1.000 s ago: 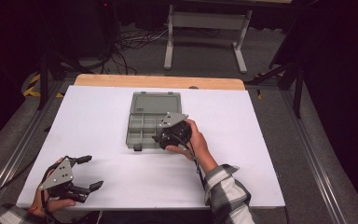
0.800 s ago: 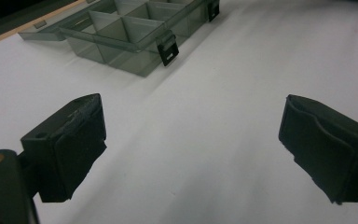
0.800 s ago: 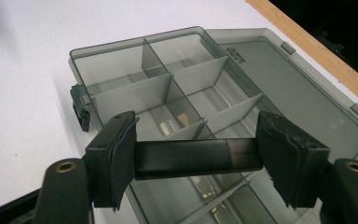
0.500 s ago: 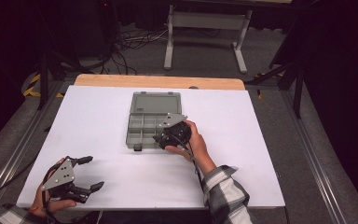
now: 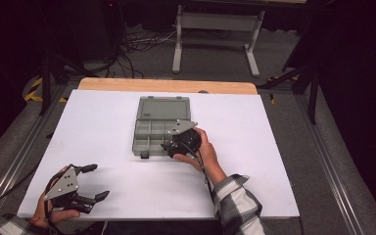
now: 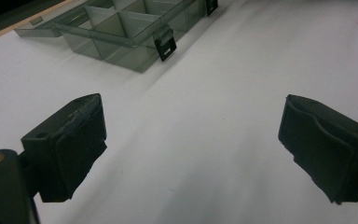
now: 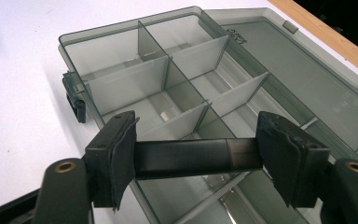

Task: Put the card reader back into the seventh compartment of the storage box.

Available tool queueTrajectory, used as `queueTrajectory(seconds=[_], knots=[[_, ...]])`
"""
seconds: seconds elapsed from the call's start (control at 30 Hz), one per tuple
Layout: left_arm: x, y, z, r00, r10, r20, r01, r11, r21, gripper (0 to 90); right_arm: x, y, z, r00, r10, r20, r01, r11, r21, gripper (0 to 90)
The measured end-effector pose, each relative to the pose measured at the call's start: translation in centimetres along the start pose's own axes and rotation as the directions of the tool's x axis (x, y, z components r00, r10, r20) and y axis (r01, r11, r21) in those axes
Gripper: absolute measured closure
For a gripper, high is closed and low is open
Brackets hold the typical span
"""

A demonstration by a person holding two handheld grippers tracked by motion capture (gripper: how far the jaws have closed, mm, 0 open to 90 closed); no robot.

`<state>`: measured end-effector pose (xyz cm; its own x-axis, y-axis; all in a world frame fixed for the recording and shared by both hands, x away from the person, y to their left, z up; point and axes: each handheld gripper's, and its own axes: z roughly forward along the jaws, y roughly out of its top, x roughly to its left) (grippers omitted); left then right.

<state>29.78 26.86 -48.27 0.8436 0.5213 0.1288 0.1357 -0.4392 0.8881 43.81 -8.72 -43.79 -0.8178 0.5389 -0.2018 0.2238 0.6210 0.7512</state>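
- White rectangular table top [image 5: 274, 147]: takes up the middle of the high view, with a strip of bare wooden edge [image 5: 166, 85] along its far side.
- Smoky grey translucent plastic organiser box [image 5: 152, 131]: sits at frame centre in the high view, lid [image 5: 164, 107] laid open flat toward the top of the frame, dividers forming several compartments. In the right gripper view a small pale bit [image 7: 166, 115] lies in one middle compartment (too small to identify).
- Right gripper [image 5: 169, 145]: just right of centre in the high view, at the box's near right corner. In the right gripper view its jaws pinch a dark, smoky rectangular plastic piece [image 7: 186, 157] end to end, held level over the box's near compartments at lower centre of that frame.
- Left gripper [image 5: 98, 182]: lower left of the high view, well apart from the box; fingers [image 6: 70, 140] spread wide over bare table, nothing between them.
- Black latch [image 6: 165, 43]: on the box's front wall, upper centre of the left gripper view.
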Motion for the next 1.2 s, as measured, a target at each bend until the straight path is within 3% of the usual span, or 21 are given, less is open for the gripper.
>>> queueTrajectory(seconds=[0.7,1.2], knots=[[0.0,0.0,0.0,1.0000,-0.003,0.000,0.003,1.0000,0.004,8.8,0.0,0.0,0.0,0.9997,0.021,-0.013,-0.021,1.000,-0.010,31.4],[-0.1,-0.1,0.0,1.0000,0.000,-0.006,0.000,0.9999,0.014,9.0,-0.2,0.1,-1.1,0.9997,0.021,0.013,-0.021,0.998,-0.055,29.0]])
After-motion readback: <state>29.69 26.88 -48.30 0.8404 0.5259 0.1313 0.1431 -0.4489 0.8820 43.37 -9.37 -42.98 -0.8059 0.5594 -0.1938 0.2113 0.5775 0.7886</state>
